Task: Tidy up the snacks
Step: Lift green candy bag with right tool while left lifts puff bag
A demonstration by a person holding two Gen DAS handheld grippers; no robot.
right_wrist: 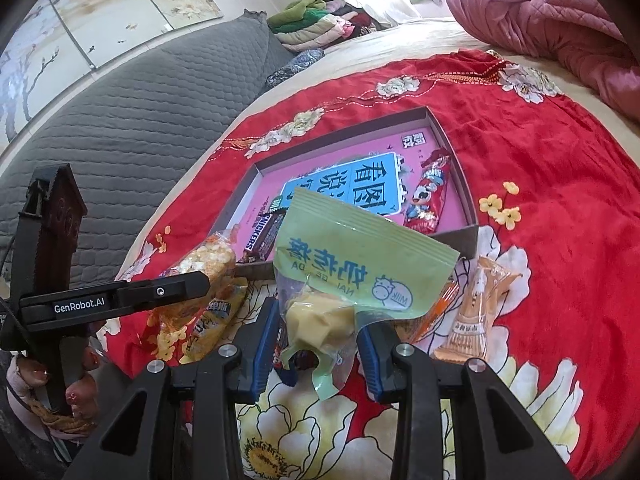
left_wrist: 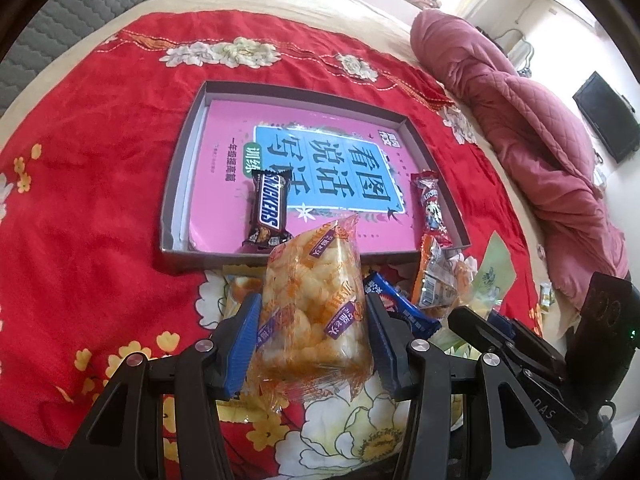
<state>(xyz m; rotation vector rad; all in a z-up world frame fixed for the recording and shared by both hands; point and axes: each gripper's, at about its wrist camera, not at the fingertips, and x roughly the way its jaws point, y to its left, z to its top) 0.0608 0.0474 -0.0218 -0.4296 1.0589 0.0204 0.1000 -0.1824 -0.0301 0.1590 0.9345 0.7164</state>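
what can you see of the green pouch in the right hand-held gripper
The green pouch is a pale green, glossy plastic bag with blue Chinese characters, "NAI GE DA" and a cow logo marked "Milk", all seen upside down. Its clear lower part shows a pale yellow lump inside. It has a ribbed sealed edge at the far end and a hang hole at the near end. The right hand-held gripper pinches it between blue pads, lifted above the red blanket, its far end overlapping the box from this view.

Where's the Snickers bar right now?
The Snickers bar lies inside the tray, on the pink book, near the front wall.
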